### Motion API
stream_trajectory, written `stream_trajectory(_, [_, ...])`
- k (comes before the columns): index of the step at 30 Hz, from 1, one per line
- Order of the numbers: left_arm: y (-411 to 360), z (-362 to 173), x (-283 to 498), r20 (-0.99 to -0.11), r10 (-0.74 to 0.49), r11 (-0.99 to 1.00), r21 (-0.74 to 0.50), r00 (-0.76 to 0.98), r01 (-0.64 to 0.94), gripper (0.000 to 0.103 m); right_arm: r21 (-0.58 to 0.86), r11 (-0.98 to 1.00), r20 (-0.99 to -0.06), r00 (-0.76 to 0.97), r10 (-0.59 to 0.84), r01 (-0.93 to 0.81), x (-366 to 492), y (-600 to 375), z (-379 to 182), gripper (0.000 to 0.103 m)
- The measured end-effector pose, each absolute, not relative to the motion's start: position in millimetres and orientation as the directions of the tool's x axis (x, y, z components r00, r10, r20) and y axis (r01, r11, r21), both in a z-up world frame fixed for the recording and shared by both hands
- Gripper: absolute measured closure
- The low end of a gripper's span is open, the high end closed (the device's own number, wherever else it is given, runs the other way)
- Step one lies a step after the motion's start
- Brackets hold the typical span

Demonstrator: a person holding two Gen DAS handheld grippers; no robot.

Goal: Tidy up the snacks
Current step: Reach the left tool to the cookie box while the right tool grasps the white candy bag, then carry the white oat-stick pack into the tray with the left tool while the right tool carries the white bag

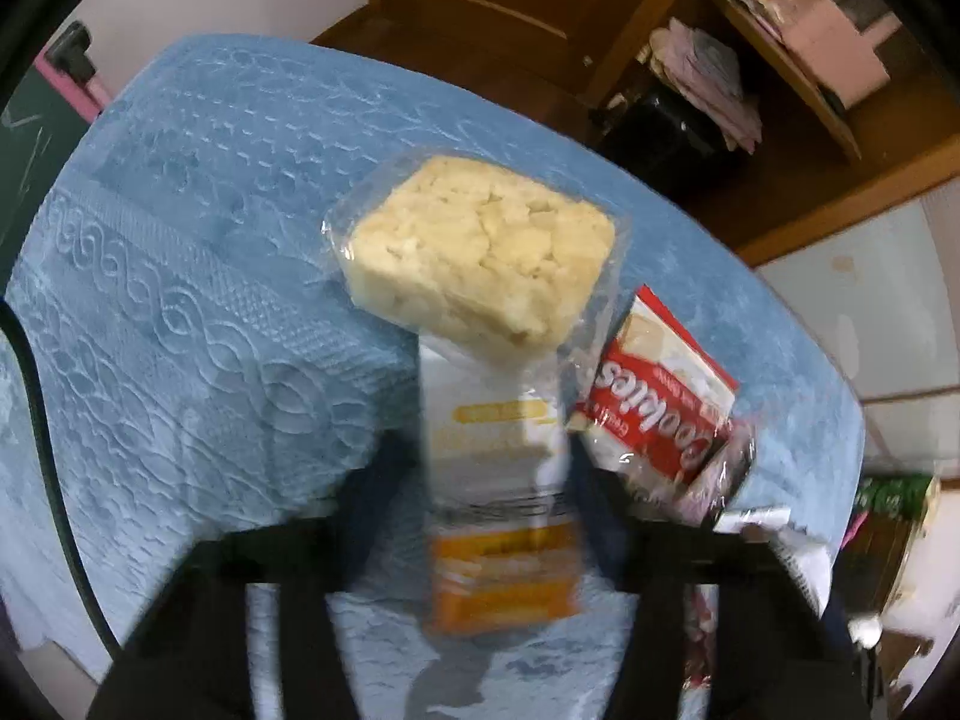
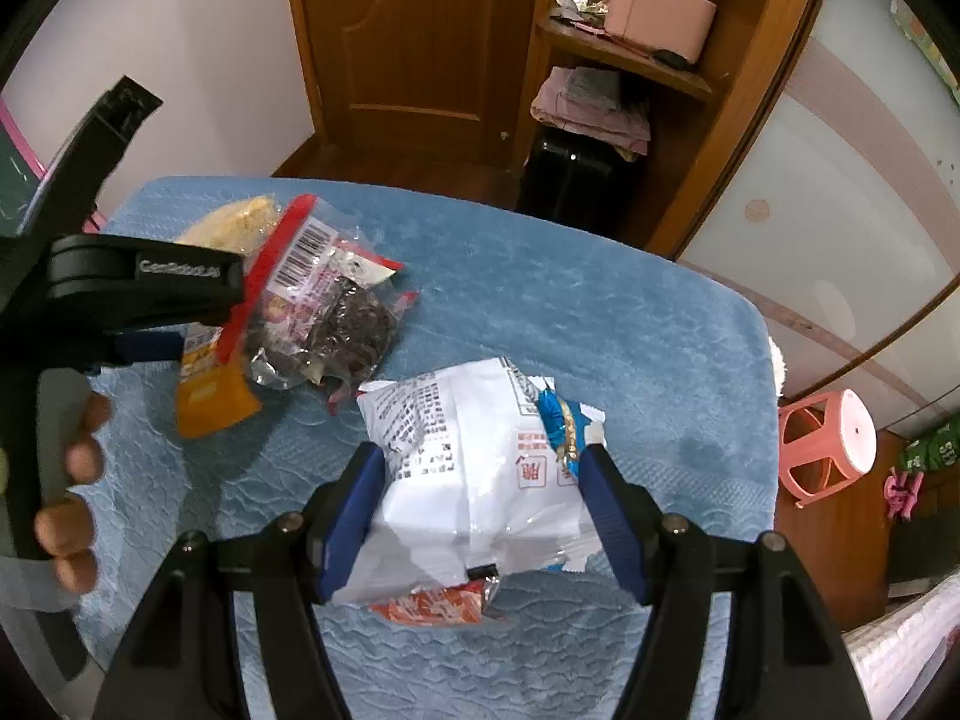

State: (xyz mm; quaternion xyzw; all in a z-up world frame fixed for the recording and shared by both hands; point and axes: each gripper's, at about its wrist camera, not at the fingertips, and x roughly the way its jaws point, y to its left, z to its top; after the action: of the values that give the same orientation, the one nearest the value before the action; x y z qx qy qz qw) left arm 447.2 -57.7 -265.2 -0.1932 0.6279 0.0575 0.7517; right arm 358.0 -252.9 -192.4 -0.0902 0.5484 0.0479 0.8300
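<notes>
Left wrist view: the left gripper points steeply down over a table covered with a blue embossed cloth, and its dark fingers press on either side of an orange-and-white snack packet, which is blurred. Touching that packet's far end lies a clear-wrapped pale crumbly cake, and just beside it toward the cloth's right edge lies a red-and-white cookies packet. Right wrist view: the right gripper grasps a white printed snack bag between its blue pads, the bag standing over the middle of the cloth; a blue-wrapped piece sits against the bag's right side, and a red-orange packet shows at its near end. Toward the cloth's far left corner, a person's hand carries the left gripper among a cluster of snacks: the orange packet, a red-edged bag with a barcode and a clear bag of dark pieces. Beyond the table stand a wooden door, a shelf with a pink basket, and a pink stool.
</notes>
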Motion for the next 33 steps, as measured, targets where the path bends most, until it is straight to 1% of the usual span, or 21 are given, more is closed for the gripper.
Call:
stream_trajectory(2, [-56, -263, 445, -0.969, -0.162, 0.934, -0.212, 0.189, -0.287, 0.065, -0.108, 0.976, -0.919, 0.394, -0.026, -0.187, 357, -251, -193, 0.036])
stream_trajectory(6, [-52, -258, 439, -0.973, -0.131, 0.957, -0.174, 0.188, -0.232, 0.067, -0.11, 0.973, -0.913, 0.408, -0.018, -0.204, 351, -249, -192, 0.043])
stream_trajectory(9, [-41, -246, 419, -0.973, -0.121, 0.969, -0.159, 0.199, -0.187, 0.068, -0.105, 0.971, -0.905, 0.426, -0.003, -0.217, 342, -248, -187, 0.046])
stream_trajectory(15, [-20, -211, 384, -0.963, -0.14, 0.98, -0.168, 0.229, -0.109, 0.068, -0.071, 0.971, -0.887, 0.459, 0.043, -0.229, 317, -245, -168, 0.047])
stream_trajectory(22, [-9, -144, 327, -0.945, -0.172, 0.985, -0.173, 0.277, 0.018, 0.068, -0.009, 0.974, -0.848, 0.518, 0.114, -0.228, 271, -239, -125, 0.047])
stream_trajectory(27, [0, -104, 273, -0.929, -0.201, 0.979, -0.181, 0.31, 0.093, 0.067, 0.04, 0.972, -0.803, 0.571, 0.17, -0.233, 220, -231, -84, 0.047])
stream_trajectory(33, [15, -71, 206, -0.911, -0.225, 0.972, -0.183, 0.345, 0.151, 0.067, 0.115, 0.964, -0.747, 0.619, 0.242, -0.239, 152, -221, -45, 0.046])
